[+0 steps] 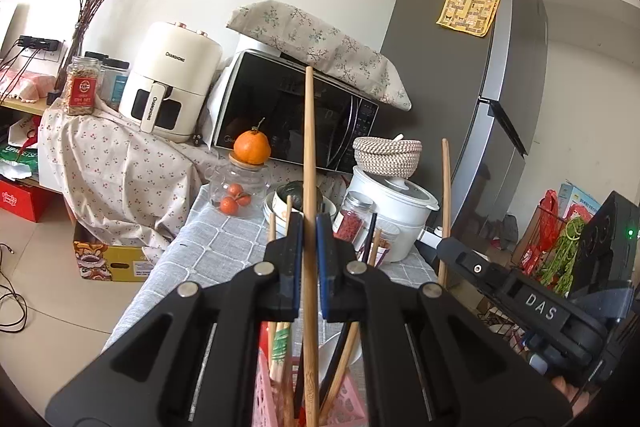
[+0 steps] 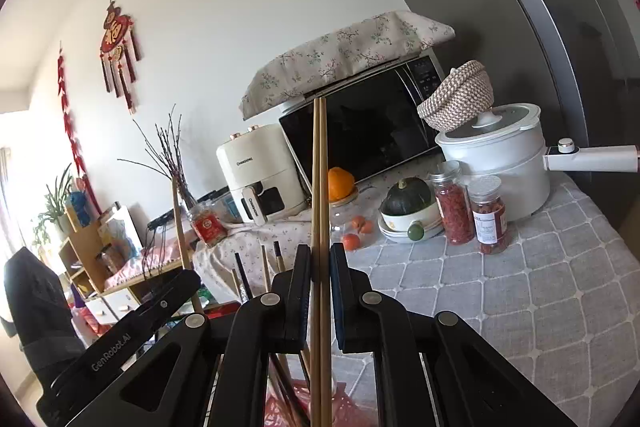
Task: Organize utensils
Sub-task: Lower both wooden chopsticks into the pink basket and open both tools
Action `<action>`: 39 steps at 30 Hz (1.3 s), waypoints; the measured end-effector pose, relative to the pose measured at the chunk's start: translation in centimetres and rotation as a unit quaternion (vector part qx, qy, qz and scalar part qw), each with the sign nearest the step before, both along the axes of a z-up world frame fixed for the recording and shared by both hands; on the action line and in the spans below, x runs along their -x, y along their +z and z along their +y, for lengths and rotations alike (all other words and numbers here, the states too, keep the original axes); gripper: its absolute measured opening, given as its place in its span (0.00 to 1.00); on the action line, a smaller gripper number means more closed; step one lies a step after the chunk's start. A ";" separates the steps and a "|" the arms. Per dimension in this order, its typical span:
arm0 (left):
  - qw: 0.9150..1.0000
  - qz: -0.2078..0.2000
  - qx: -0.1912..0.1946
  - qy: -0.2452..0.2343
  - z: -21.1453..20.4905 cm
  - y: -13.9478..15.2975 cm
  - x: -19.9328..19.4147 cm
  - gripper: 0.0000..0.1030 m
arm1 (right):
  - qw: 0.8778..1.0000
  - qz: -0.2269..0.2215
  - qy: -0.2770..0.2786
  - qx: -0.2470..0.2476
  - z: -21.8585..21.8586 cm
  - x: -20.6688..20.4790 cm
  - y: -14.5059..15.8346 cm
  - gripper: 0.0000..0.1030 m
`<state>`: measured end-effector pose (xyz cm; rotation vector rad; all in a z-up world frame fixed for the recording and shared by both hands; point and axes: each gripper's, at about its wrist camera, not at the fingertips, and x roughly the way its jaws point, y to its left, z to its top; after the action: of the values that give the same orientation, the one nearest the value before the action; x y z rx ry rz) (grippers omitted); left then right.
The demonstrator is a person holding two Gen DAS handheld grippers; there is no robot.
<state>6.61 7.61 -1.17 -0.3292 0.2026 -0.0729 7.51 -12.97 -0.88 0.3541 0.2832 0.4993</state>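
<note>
In the left wrist view my left gripper (image 1: 309,227) is shut on a single wooden chopstick (image 1: 308,147) that stands upright. Its lower end reaches into a pink basket (image 1: 348,401) holding several more chopsticks, wooden and dark. To the right, the right gripper (image 1: 448,249) holds a wooden chopstick (image 1: 445,187) upright. In the right wrist view my right gripper (image 2: 320,259) is shut on a pair of wooden chopsticks (image 2: 320,167) standing side by side over the pink basket (image 2: 288,407). The left gripper (image 2: 192,277) is at lower left with its chopstick (image 2: 178,223).
A table with a grey checked cloth (image 2: 520,307) carries bowls with a green squash (image 2: 406,193), two red-filled jars (image 2: 454,203), a white pot (image 2: 500,163) and a glass jar of oranges (image 1: 234,191). A microwave (image 1: 288,111), an air fryer (image 1: 172,79) and a fridge (image 1: 472,67) stand behind.
</note>
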 end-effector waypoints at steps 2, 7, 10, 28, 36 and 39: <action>1.000 0.001 -0.008 0.009 0.0 -0.3 -0.1 0.07 | 1.000 0.000 -0.006 0.006 0.4 0.1 -0.3 0.09; 1.000 0.005 -0.014 0.020 -0.1 -1.0 -0.3 0.07 | 1.000 -0.017 -0.014 0.010 1.3 0.9 -0.5 0.09; 0.999 0.003 -0.033 0.020 -0.6 -1.2 -0.2 0.07 | 1.000 -0.025 -0.008 0.009 1.9 1.3 -0.5 0.09; 0.998 0.066 0.001 0.009 0.6 -2.4 0.3 0.07 | 0.998 -0.056 -0.003 0.043 3.7 1.5 -1.4 0.09; 0.977 0.193 0.072 0.053 4.5 -3.0 -0.2 0.29 | 0.993 -0.084 -0.047 0.065 5.9 2.7 -2.5 0.09; 0.966 0.233 0.101 0.057 5.9 -4.4 -0.9 0.31 | 0.990 -0.096 -0.057 0.084 7.0 3.3 -3.0 0.09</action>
<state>7.47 13.51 -5.56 -0.5588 0.6449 0.1006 4.25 -5.93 -3.89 0.1551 0.1165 0.3897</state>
